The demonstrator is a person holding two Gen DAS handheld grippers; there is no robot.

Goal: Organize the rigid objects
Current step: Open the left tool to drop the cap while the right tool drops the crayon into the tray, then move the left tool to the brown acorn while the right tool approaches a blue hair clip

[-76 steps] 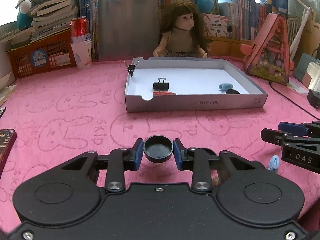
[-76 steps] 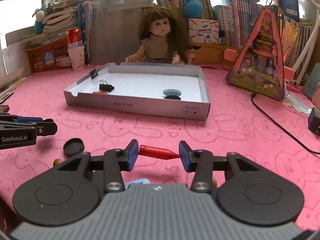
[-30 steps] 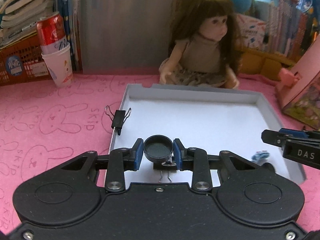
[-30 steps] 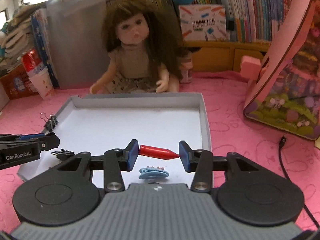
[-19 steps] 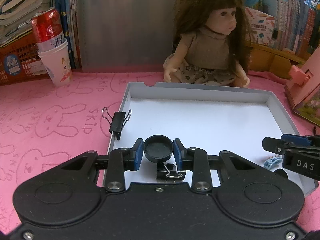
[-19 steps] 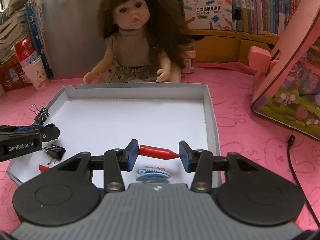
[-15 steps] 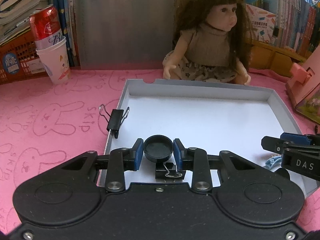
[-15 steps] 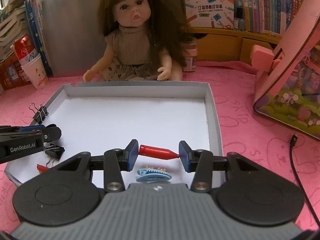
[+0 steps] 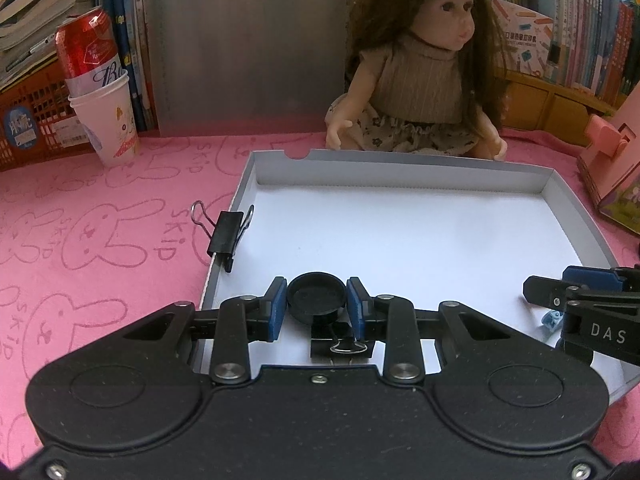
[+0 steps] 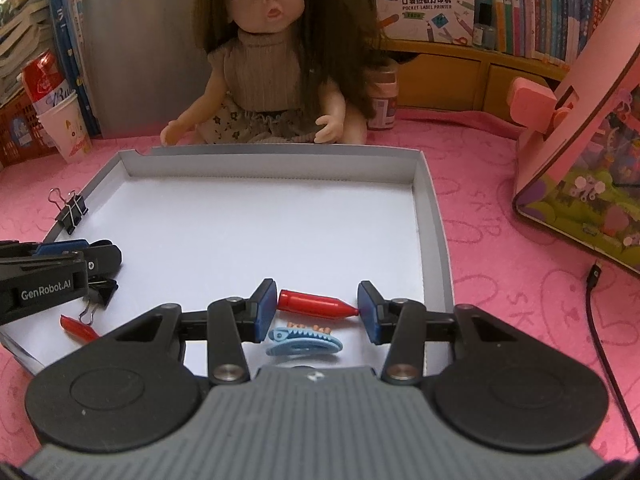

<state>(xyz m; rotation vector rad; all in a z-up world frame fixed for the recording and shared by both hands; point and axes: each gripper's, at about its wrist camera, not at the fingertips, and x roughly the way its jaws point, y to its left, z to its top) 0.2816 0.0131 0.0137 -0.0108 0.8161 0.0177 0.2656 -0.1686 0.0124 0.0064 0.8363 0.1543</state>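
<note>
Left claw [image 9: 317, 306]: clenched on a round black cap [image 9: 316, 298], lower centre of the left wrist view, over the near left part of a white tray [image 9: 400, 172].
Right claw [image 10: 318, 306]: clenched end to end on a red pen cap [image 10: 316, 303], lower centre of the right wrist view, over the tray's near right part.
On the tray floor: blue hair clip [image 10: 306, 342], binder clip [image 9: 342, 345], second red piece [image 10: 78, 327] at lower left.
Tray's left wall: binder clip [image 9: 225, 234] clamped on.
Behind the tray, on the pink desk [image 9: 100, 240]: doll [image 9: 416, 80].
</note>
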